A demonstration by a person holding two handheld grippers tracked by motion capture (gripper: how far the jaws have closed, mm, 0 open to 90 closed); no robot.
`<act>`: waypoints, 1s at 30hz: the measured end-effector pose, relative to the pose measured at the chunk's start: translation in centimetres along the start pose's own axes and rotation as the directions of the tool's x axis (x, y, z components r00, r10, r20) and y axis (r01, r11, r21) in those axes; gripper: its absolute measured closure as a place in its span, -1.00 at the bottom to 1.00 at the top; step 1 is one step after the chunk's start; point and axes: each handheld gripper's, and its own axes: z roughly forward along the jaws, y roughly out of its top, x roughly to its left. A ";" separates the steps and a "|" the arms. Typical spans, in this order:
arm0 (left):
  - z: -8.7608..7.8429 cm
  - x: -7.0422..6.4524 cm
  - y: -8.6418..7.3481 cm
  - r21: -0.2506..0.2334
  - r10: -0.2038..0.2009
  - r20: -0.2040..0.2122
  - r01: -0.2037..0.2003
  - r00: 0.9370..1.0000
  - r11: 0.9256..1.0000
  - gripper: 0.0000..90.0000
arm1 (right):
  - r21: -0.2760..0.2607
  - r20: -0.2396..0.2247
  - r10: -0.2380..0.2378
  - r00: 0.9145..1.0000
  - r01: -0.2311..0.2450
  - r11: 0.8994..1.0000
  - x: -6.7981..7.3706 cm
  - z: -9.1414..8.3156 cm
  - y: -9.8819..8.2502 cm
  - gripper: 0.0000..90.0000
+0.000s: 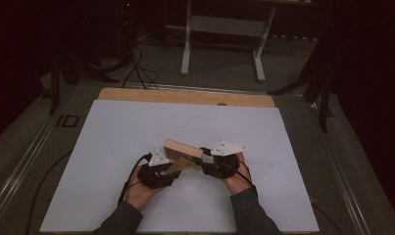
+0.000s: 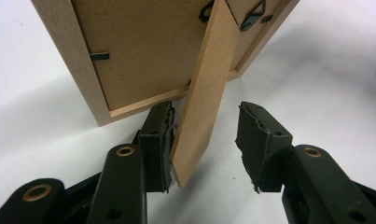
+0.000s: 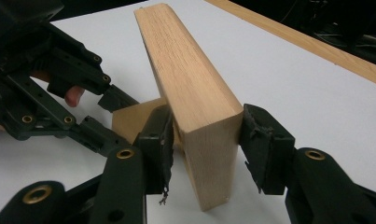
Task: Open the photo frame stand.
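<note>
While standing near the 6 o'clock edge of the white table (image 1: 111,147), the wooden picture frame (image 3: 190,93), light, stiff, glass-fragile, is being bracketed at its thick side rail by the right gripper (image 3: 206,135), seemingly clasping, the left gripper (image 2: 206,140) gaping loosely around its fibreboard easel leg (image 2: 202,98).

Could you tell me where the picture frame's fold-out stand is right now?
In the left gripper view, the stand slants from the frame's back, low centre, between the left claw's jaws.
</note>
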 end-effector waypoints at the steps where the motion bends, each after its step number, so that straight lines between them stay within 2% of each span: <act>1: 0.0 0.0 0.0 0.000 0.000 0.000 0.000 1.000 1.000 0.25 | 0.000 0.000 0.000 1.000 0.000 1.000 0.0 0.0 0.0 0.21; 5: -0.2 0.2 0.0 0.000 -0.015 0.016 0.015 1.000 1.000 0.25 | 0.001 -0.006 -0.006 1.000 0.006 1.000 0.1 -0.1 0.0 0.21; 6: -0.3 0.4 0.0 -0.008 -0.030 0.029 0.030 0.999 1.000 0.25 | 0.003 -0.010 -0.009 1.000 0.009 1.000 0.2 -0.1 0.0 0.21; 12: -0.8 0.6 0.1 -0.037 -0.049 0.052 0.051 0.997 0.998 0.26 | 0.009 -0.035 -0.026 0.999 0.027 1.000 0.5 -0.1 0.0 0.19; 19: -1.1 0.8 0.1 -0.039 -0.051 0.064 0.054 0.997 0.998 0.32 | 0.015 -0.070 -0.046 0.997 0.047 0.999 1.0 0.0 0.1 0.16; 30: -1.1 0.6 -0.1 -0.028 -0.046 0.064 0.048 0.997 0.998 0.32 | 0.026 -0.097 -0.058 0.994 0.061 0.998 1.4 0.2 0.1 0.10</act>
